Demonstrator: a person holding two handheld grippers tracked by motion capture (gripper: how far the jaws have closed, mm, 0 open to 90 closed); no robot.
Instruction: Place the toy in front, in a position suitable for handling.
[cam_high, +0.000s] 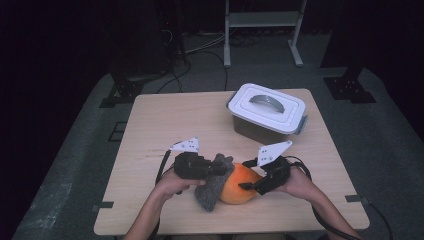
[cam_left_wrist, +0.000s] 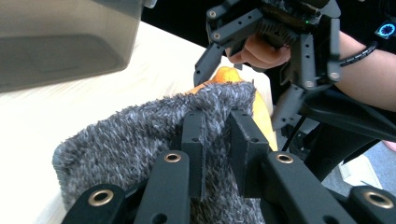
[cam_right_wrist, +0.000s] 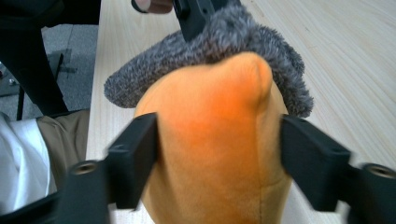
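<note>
Table (cam_high: 150, 120): pale wood, set in the middle of the high view, with dark floor around it.

Orange plush toy (cam_high: 239, 184): lies low and centre in the high view, near the table's front edge. In the right gripper view (cam_right_wrist: 215, 140) it takes up the centre of the frame, a rounded soft body with a small bump at the top.

Grey fuzzy cloth (cam_high: 214, 184): draped over the left side of the toy in the high view, touching it and hanging down to the tabletop. In the left gripper view (cam_left_wrist: 140, 135) it spreads across the lower centre, with the orange toy (cam_left_wrist: 226, 74) peeking out behind its upper edge.

Left gripper (cam_high: 209, 169): just left of the toy in the high view. Its own view (cam_left_wrist: 217, 135) shows the two black jaws drawn narrow, pinching a fold of the cloth between them.

Right gripper (cam_high: 248, 185): at the toy's right side in the high view. In its own view (cam_right_wrist: 219, 149) the jaws stand wide, one on either flank of the toy (the left jaw looks pressed to the plush; whether the right one touches is hard to tell).

Container (cam_high: 267, 112): a box with a white lid and handle, upper right of the tabletop, well apart from the toy.

Hands: the left hand (cam_high: 172, 185) and right hand (cam_high: 300, 182) come in from the bottom of the high view.
</note>
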